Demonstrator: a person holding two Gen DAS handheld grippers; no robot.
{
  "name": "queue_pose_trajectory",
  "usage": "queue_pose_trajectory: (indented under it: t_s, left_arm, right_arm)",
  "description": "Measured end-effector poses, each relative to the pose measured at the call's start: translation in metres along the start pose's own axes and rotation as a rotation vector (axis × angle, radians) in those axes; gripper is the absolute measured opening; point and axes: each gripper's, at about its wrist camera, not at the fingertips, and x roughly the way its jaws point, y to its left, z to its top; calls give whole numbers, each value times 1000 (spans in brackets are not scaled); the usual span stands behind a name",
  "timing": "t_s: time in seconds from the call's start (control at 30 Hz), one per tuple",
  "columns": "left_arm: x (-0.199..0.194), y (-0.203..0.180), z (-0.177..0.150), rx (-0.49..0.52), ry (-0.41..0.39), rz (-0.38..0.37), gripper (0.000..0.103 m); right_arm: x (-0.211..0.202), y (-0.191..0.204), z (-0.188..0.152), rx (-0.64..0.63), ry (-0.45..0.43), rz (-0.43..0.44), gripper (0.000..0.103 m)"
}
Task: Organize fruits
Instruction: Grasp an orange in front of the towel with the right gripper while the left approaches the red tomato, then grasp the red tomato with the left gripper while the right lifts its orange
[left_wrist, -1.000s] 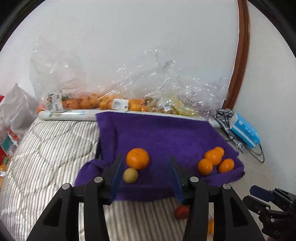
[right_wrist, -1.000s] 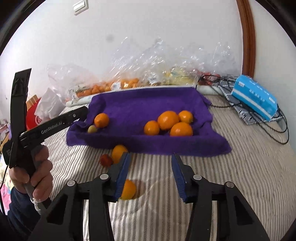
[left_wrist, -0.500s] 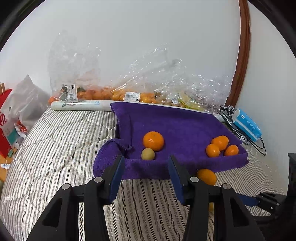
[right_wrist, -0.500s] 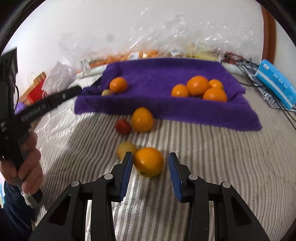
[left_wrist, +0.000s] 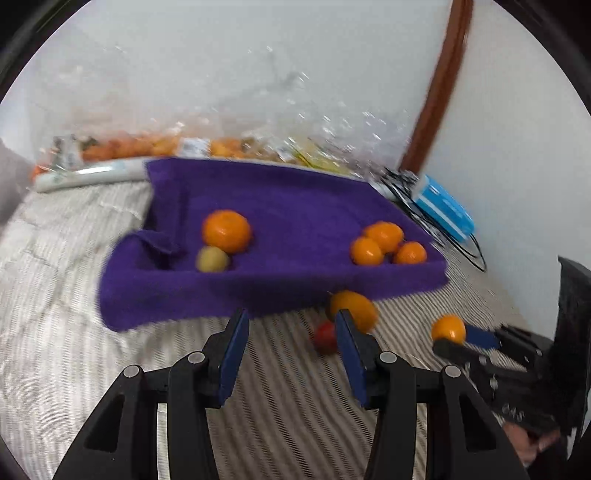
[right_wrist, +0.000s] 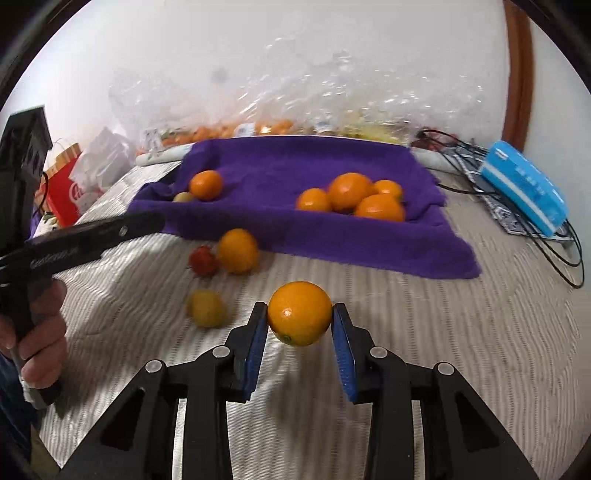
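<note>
While the left gripper (left_wrist: 291, 354) hangs over the striped bedcover (left_wrist: 55, 354) with its jaws spread and nothing between them, the purple towel (left_wrist: 295, 218) lies at its 12 o'clock. On the towel: one orange (left_wrist: 226, 231) touching a small yellow-green fruit (left_wrist: 212, 259) at 11 o'clock, and a cluster of oranges (left_wrist: 384, 243) at 1 o'clock. A red fruit (right_wrist: 202, 260) and a loose orange (right_wrist: 237, 250) touch on the bedcover, just off the towel's near edge; a yellow fruit (right_wrist: 207, 308) lies nearer (blurred). The right gripper (right_wrist: 299, 332) is closing on an orange at its tips (right_wrist: 299, 313); both pads appear to touch it.
</note>
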Motion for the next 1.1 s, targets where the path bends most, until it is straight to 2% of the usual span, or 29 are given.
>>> queue_pose_trajectory:
  t_s: [0.13,0.3,0.43,0.6,0.67,0.87,1.03,1.1]
  left_arm:
    - [14,-13,-5,49,61,-24,46]
    - [27,-19,-5,70,110,-56,46]
    - [34,-24,-3,84,123,-56,46]
    - [42,-32,-4,104,142,-16,46]
    - [42,-31,-4,105,144,-20,46]
    - [43,-31,-3,105,145,-19,38]
    - [44,-33,-3,117,154,-39,25]
    - [44,-33,-4,118,155,-39,24]
  right_arm:
    - [-4,-16,0,-10,-32,-19,35]
    - [1,-37,4,36,-44,13,35]
    - [0,-43,4,79,-61,76,35]
    - [2,-47,5,114,-65,132,35]
    - [1,-44,5,111,-69,133,35]
    - [1,-42,5,97,-71,151,35]
    - [1,-42,4,96,-69,158,35]
    - [1,-42,4,97,-68,158,35]
